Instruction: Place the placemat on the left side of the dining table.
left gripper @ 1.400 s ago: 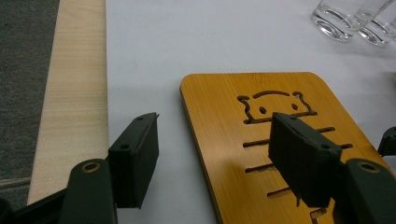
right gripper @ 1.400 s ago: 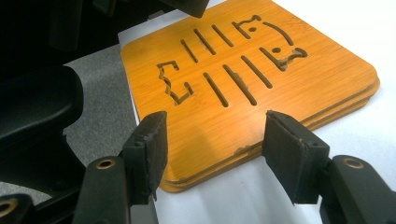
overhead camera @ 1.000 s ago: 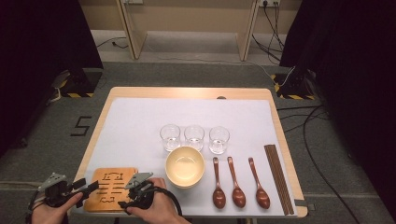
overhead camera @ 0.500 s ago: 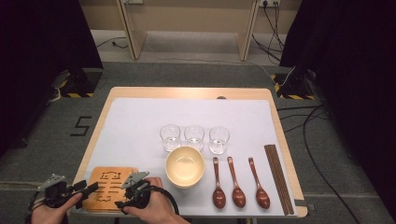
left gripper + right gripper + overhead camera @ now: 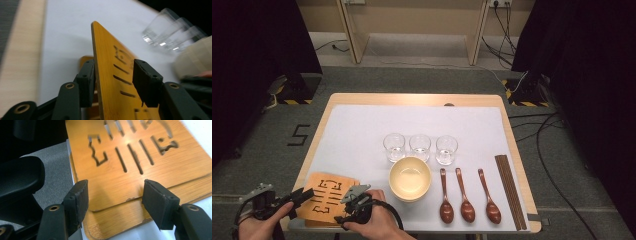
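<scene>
At the near left corner of the table [image 5: 362, 100] lies a small stack of thin bamboo boards [image 5: 330, 198], flat and orange-brown, with rounded corners and a fine straight grain; narrow slots and angular shapes are cut through the top board [image 5: 140, 162], but I cannot read them as letters; the right gripper view shows that this top board sits a little askew on a second board [image 5: 117, 220] below it, and that its near edge is slightly chipped; the right gripper [image 5: 115, 200] hovers over this edge with its black, blocky jaws spread wide and nothing between them; in the left gripper view the top board is seen edge-on, lifted at one side, and the left gripper [image 5: 113, 80] has its jaws around this edge; the jaws have just been closing, one pad is against the board and the other is not yet on it; on the floor to the left of the table a figure 5 [image 5: 298, 135] is marked; the high view also shows three clear glasses [image 5: 420, 147] in a row, a smooth cream bowl [image 5: 410, 178] just in front of them, three dark wooden spoons [image 5: 467, 196] and dark chopsticks [image 5: 510, 191] to the right, all on a white cover.
</scene>
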The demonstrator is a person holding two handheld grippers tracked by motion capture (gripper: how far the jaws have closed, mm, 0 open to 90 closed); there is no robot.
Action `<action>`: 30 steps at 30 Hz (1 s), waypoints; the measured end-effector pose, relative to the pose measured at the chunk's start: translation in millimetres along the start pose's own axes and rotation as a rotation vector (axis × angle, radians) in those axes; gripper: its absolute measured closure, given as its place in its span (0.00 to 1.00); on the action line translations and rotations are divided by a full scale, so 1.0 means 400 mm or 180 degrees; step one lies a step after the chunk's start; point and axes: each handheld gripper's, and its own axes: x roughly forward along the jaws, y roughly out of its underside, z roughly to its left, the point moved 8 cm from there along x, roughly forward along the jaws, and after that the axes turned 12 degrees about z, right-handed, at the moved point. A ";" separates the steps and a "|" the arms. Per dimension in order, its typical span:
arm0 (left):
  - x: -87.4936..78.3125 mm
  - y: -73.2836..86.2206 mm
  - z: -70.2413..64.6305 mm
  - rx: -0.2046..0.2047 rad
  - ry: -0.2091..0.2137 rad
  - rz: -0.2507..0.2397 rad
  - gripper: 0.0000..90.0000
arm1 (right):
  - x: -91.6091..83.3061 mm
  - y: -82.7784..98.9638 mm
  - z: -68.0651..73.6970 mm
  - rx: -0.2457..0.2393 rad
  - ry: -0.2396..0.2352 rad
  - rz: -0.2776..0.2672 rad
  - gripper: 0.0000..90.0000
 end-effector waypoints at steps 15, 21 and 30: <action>0.012 -0.025 -0.101 0.0106 0.0467 -0.0046 0.94 | 0.000 0.002 0.000 -0.0025 0.0004 -0.0034 0.45; -0.002 -0.049 -0.114 0.0215 0.0343 -0.0208 0.95 | -0.020 -0.001 0.002 -0.0051 0.0039 -0.0106 0.49; -0.027 -0.090 -0.132 0.0369 0.0245 -0.0408 0.95 | -0.075 -0.023 0.014 -0.0149 0.0141 -0.0265 0.50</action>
